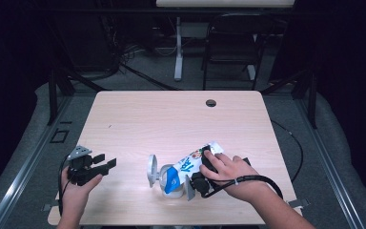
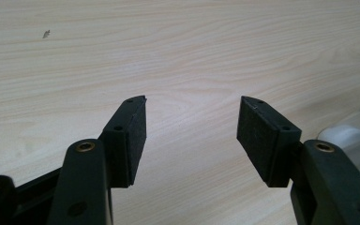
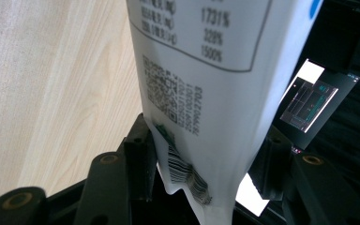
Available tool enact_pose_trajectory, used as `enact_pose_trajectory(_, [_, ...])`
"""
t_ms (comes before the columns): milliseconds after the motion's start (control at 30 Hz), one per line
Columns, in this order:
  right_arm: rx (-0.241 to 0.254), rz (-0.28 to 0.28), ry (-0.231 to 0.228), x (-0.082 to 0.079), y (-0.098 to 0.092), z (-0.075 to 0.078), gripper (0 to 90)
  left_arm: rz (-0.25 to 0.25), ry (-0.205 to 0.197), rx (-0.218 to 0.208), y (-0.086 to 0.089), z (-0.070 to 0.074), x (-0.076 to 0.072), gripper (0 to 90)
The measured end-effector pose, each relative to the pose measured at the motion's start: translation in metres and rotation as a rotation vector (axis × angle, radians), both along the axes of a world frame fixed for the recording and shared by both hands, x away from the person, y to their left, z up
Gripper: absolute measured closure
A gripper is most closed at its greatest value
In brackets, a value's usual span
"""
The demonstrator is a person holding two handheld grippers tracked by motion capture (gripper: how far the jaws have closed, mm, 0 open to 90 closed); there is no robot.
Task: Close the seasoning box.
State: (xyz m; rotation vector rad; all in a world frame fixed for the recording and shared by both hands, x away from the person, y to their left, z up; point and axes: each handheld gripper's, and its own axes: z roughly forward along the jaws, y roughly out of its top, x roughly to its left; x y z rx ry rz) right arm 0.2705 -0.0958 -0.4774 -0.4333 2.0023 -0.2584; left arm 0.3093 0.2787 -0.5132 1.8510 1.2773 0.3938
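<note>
Wood-grain table [image 1: 138, 119], dark room beyond. 1 white-and-blue snack bag [image 1: 187, 167] lies near the front edge, clamped in the right gripper [image 1: 198, 183]; right gripper view adds its barcode and QR code between the pads. Left gripper [image 2: 192, 136], jaws spread, nothing between them, sits apart. 2 grippers, 1 bag.

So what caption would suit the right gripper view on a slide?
Right gripper clamped on the bottom edge of a white printed bag above the wooden table.
</note>
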Motion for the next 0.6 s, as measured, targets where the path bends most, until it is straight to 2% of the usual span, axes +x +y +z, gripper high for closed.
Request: enact_pose_trajectory(600, [-0.003, 0.002, -0.007, -0.0001, 0.0004, 0.0002, 50.7, 0.0, 0.001, 0.0, 0.0005, -0.0008, 0.0007, 43.1])
